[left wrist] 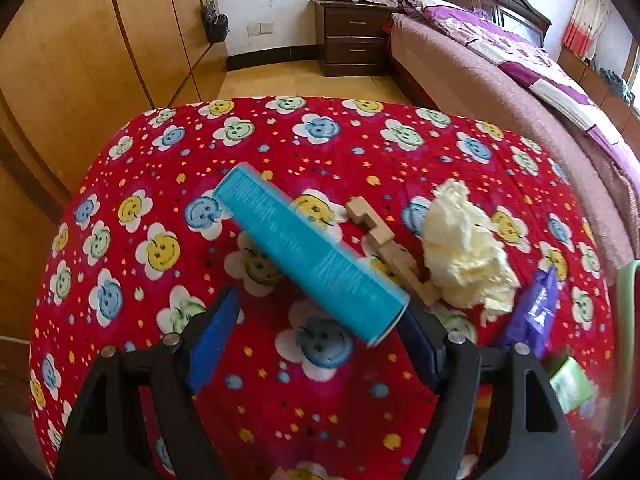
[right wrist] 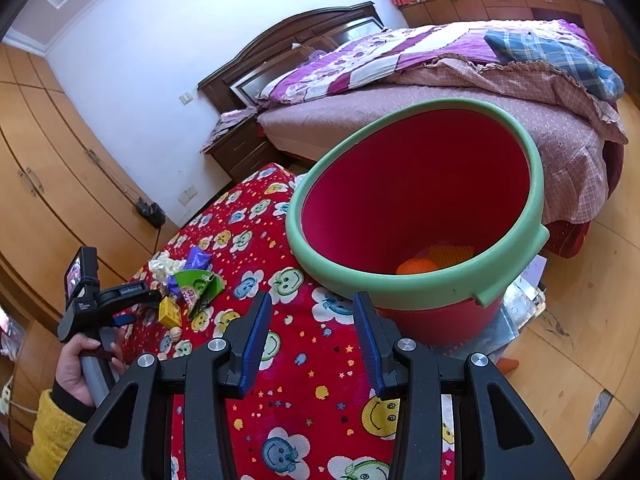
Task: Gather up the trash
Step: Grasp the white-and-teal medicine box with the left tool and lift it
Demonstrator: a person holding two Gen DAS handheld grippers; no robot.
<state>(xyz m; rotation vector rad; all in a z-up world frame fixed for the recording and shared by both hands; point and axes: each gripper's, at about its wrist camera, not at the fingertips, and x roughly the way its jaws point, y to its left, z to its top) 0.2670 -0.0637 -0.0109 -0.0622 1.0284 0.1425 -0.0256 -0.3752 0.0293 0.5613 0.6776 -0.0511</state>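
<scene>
Just ahead of the left gripper (left wrist: 316, 336), jaws wide and empty: blue cardboard tube (left wrist: 308, 252), slanted on the red smiley-print cloth (left wrist: 280, 400), near end by the right-hand pad. Probably light, rigid, rolls; grip mid-length. Right gripper (right wrist: 312, 344) half-open, empty.

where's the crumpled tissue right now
In the left wrist view, the crumpled tissue lies on the red tablecloth, right of centre, between the wooden block and purple wrapper.

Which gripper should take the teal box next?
Left. The left gripper is open right at the teal box; the right gripper sits empty by the red bin.
</scene>
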